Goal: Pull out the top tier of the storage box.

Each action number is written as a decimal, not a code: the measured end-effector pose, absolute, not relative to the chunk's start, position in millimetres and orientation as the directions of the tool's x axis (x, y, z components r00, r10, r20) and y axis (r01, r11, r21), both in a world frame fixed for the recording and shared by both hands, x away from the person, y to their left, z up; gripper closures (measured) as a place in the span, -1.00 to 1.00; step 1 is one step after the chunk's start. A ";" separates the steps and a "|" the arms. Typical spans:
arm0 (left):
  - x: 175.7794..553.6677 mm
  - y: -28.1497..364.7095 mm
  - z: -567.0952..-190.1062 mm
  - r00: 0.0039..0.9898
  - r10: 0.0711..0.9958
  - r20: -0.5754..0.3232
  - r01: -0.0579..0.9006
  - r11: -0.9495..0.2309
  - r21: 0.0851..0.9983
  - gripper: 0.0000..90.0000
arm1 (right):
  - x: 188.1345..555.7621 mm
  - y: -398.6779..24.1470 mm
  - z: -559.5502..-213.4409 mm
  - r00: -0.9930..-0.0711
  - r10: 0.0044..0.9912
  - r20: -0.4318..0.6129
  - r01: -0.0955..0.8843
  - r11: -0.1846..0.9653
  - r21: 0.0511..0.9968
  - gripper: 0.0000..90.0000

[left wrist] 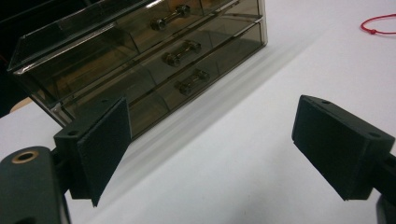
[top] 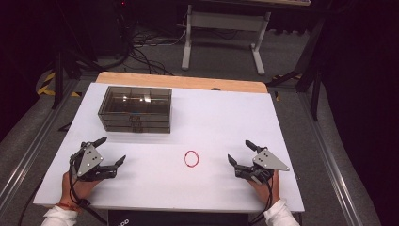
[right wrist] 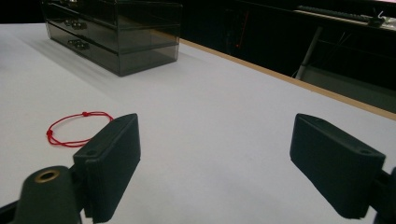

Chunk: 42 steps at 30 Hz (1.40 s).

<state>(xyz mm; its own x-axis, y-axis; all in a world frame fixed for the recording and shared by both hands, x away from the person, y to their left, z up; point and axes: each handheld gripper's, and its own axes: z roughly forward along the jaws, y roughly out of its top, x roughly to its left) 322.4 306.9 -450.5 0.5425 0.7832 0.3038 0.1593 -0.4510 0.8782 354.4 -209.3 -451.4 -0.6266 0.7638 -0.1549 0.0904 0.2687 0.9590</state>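
Observation:
A smoky see-through box with three drawers point(top: 135, 109) stands at the back left of the white table point(top: 221, 117). A red string bracelet point(top: 192, 158) lies flat near the table's front middle. My left gripper point(top: 114, 149) rests at the front left, open and empty, just in front of the box. In the left gripper view the drawer box point(left wrist: 140, 60) with its handles is close ahead and the bracelet point(left wrist: 378, 25) is at the top right. My right gripper point(top: 238, 150) sits at the front right, open and empty. In the right gripper view the bracelet point(right wrist: 77, 128) lies to the left.
A wooden strip point(top: 179, 81) runs along the table's far edge. Beyond it on the floor are cables point(top: 141, 47) and the white legs of another desk point(top: 221, 33). Dark surroundings flank the table on both sides.

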 end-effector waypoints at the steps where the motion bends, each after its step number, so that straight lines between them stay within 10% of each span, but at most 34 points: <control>1: 323.1 306.3 -450.1 0.542 0.783 0.304 0.160 -0.451 0.878 -0.71 | 354.4 -209.4 -451.4 -0.627 0.764 -0.154 0.091 0.267 0.959 -0.62; 42: 341.0 283.7 -430.7 0.554 0.758 0.345 0.078 -0.459 0.885 -0.65 | 356.1 -205.9 -452.8 -0.628 0.765 -0.141 0.106 0.263 0.959 -0.62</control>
